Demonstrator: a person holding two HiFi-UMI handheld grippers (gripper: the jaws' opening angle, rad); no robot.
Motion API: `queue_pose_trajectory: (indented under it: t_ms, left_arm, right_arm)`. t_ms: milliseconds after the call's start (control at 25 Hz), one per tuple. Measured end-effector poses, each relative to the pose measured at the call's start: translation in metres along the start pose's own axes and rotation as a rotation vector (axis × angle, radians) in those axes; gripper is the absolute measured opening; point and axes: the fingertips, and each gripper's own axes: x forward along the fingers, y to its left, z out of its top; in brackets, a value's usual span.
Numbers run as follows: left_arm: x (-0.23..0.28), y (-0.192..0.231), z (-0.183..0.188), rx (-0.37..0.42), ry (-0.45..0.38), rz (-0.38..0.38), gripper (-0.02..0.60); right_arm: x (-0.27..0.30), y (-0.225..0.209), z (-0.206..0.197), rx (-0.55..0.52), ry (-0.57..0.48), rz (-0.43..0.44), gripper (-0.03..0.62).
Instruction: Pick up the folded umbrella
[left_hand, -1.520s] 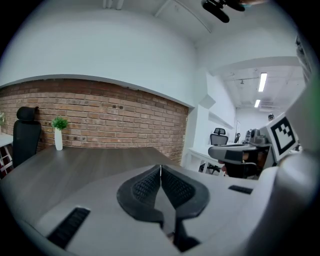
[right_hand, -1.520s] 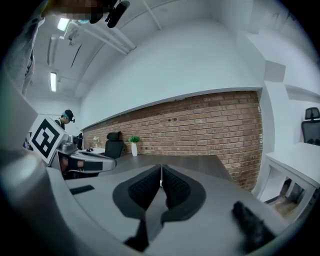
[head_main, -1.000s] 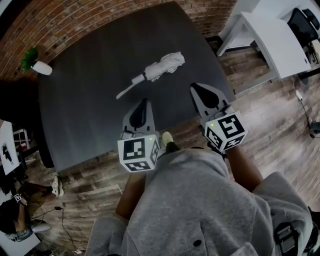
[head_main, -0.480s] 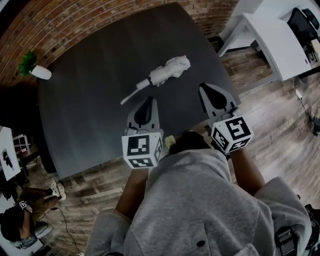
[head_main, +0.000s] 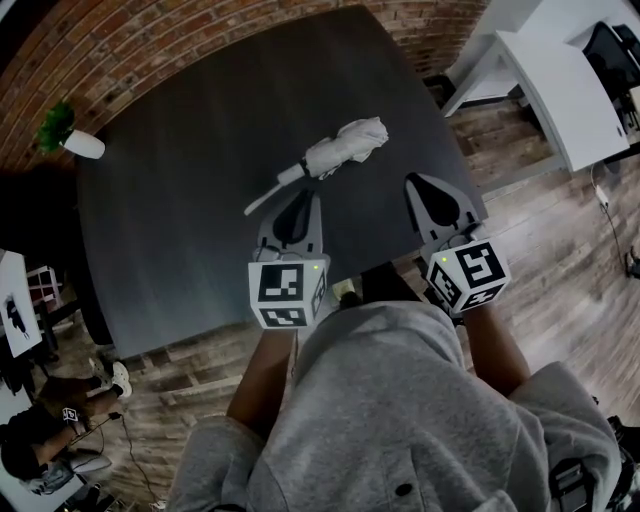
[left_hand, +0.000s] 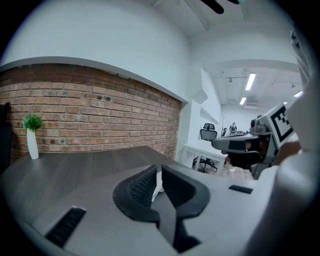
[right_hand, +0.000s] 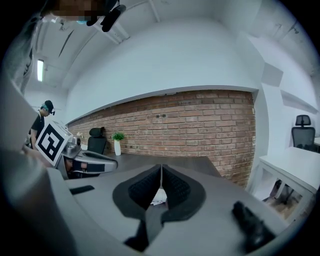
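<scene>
A folded white umbrella (head_main: 342, 148) lies on the dark table (head_main: 180, 200), its thin handle (head_main: 264, 199) pointing toward the near left. My left gripper (head_main: 302, 194) is shut and empty, its tip just beside the handle end. My right gripper (head_main: 413, 179) is shut too, at the table's near right edge and to the right of the umbrella. In the left gripper view a white sliver of the umbrella (left_hand: 158, 184) shows behind the closed jaws of the left gripper (left_hand: 159, 169). Below the tips of the right gripper (right_hand: 161, 167), another sliver of the umbrella (right_hand: 159, 198) appears in the right gripper view.
A small plant in a white vase (head_main: 70, 135) stands at the table's far left corner by the brick wall. A white desk (head_main: 560, 80) and an office chair (head_main: 610, 45) are off to the right. A person (head_main: 35, 450) sits on the floor at the lower left.
Both grippers have moved forward over the table toward the umbrella; the left tip now lies beside the handle. Both stay shut.
</scene>
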Motion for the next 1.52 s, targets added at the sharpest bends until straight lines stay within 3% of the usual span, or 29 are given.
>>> queue_pose_trajectory:
  t_ms: [560, 1120, 1520]
  left_arm:
    - [0.065, 0.006, -0.008, 0.130, 0.096, -0.039, 0.178]
    - [0.125, 0.001, -0.038, 0.226, 0.216, -0.106, 0.229]
    - [0.155, -0.001, -0.057, 0.264, 0.281, -0.133, 0.249]
  right_arm:
    - [0.024, -0.049, -0.001, 0.028, -0.001, -0.012, 0.025]
    - [0.023, -0.098, -0.015, 0.072, 0.035, -0.074, 0.025]
    - [0.029, -0.116, -0.026, 0.088, 0.063, -0.072, 0.025]
